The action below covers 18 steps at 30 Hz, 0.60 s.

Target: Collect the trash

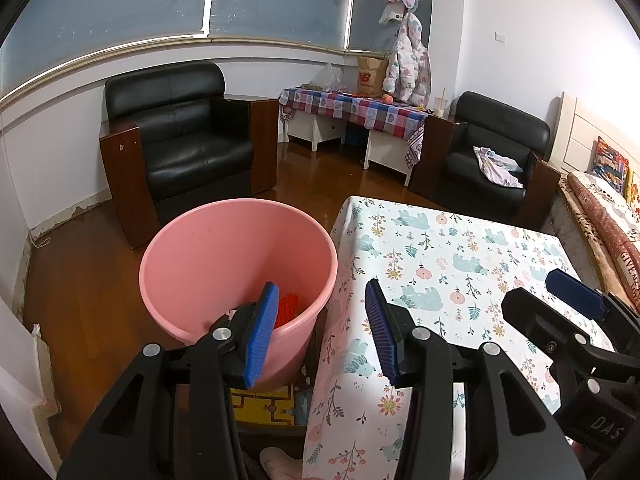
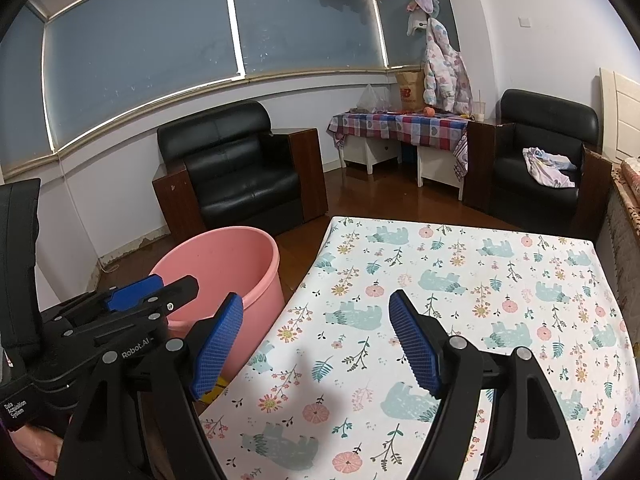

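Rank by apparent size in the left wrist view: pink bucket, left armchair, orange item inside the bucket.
1. Pink bucket, though it is nearer the camera.
2. Left armchair, similar in apparent size.
3. Orange item, smallest, partly hidden.

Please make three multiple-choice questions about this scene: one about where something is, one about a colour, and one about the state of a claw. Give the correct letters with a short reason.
1. Where is the pink bucket relative to the table with the floral cloth?
A. On top of the table
B. On the floor beside the table
C. On an armchair

2. What colour is the item lying inside the bucket?
A. Orange-red
B. Green
C. White

3. What is the state of the left claw?
A. Shut on a piece of trash
B. Shut with nothing in it
C. Open, holding nothing

Answers:
1 B, the bucket stands on the wooden floor next to the table's edge.
2 A, an orange-red item shows inside the bucket, behind the claw's finger.
3 C, its blue pads stand wide apart with nothing between them.
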Motion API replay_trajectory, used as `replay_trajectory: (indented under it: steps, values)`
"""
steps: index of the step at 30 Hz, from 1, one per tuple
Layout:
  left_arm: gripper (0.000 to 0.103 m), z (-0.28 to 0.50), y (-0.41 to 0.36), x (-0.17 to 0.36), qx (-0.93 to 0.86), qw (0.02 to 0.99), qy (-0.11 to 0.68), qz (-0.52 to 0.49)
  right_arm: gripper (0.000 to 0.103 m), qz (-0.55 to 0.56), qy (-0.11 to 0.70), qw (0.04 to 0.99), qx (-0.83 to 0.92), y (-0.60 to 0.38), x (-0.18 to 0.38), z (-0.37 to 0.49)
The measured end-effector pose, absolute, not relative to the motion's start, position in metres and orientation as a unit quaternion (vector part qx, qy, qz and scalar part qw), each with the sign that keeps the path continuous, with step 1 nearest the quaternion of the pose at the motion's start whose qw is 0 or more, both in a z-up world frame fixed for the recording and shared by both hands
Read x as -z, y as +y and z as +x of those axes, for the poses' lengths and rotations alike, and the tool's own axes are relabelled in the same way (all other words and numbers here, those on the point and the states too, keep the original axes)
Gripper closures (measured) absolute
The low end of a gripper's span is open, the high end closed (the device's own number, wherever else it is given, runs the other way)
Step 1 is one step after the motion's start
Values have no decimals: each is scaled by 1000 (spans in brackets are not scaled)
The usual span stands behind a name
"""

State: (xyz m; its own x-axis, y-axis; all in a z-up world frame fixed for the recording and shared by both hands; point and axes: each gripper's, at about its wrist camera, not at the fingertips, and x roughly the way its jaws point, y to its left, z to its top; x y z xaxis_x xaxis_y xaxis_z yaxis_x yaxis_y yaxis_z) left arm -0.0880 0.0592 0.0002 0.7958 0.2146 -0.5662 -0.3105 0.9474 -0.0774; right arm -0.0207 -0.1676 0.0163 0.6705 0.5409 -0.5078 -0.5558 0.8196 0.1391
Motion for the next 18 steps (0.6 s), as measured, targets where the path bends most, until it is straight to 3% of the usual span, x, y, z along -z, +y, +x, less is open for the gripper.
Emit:
replay_trajectory:
  steps: [18]
  values:
    - [57,-85,57,3,-139,942,293,-81,29,-10,276,913,-300,-170,-23,-22]
